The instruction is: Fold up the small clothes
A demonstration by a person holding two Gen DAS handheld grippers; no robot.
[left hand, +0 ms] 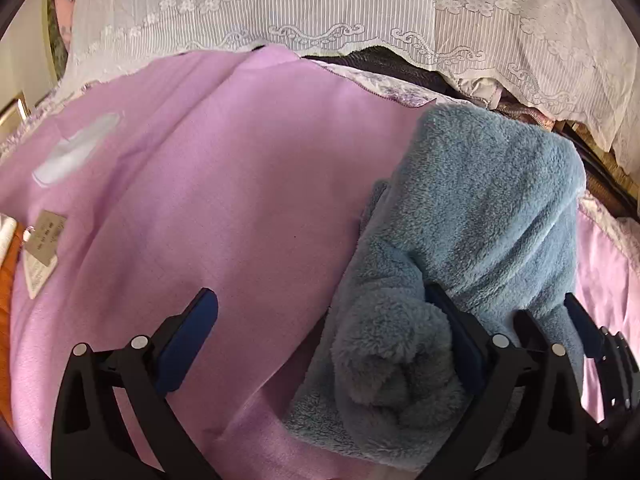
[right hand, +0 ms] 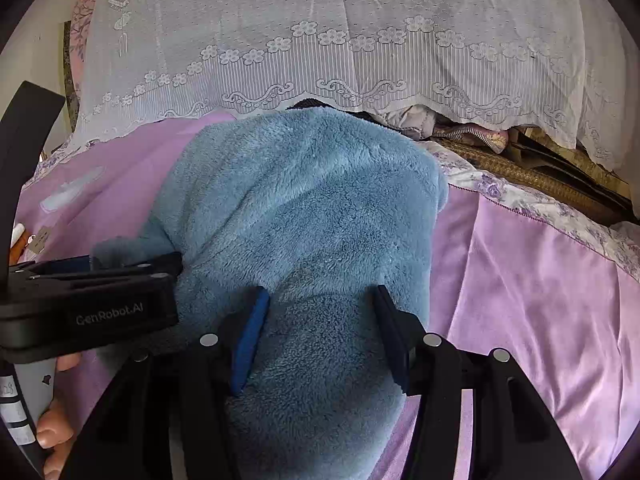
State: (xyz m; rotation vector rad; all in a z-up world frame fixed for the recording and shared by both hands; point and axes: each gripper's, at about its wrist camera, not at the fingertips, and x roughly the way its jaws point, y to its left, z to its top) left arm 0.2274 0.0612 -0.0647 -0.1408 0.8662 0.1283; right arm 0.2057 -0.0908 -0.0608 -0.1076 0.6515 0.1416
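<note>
A fluffy blue fleece garment (left hand: 472, 208) lies bunched on a pink blanket (left hand: 224, 184); it fills the middle of the right wrist view (right hand: 304, 208). My left gripper (left hand: 322, 312) is open, its right finger (left hand: 452, 320) touching the fleece and a rolled part of the garment between the fingers. My right gripper (right hand: 320, 320) is partly open, and a fold of the fleece bulges between its fingers (right hand: 252, 332); I cannot tell whether it is clamped. The left gripper's body (right hand: 88, 304) shows at the left of the right wrist view, held by a hand.
A white lace curtain (left hand: 340, 8) hangs along the back. Paper tags (left hand: 44, 248) and an orange item (left hand: 8, 272) lie at the left edge. A floral sheet border (right hand: 540, 200) and dark clutter (right hand: 540, 160) lie at the back right.
</note>
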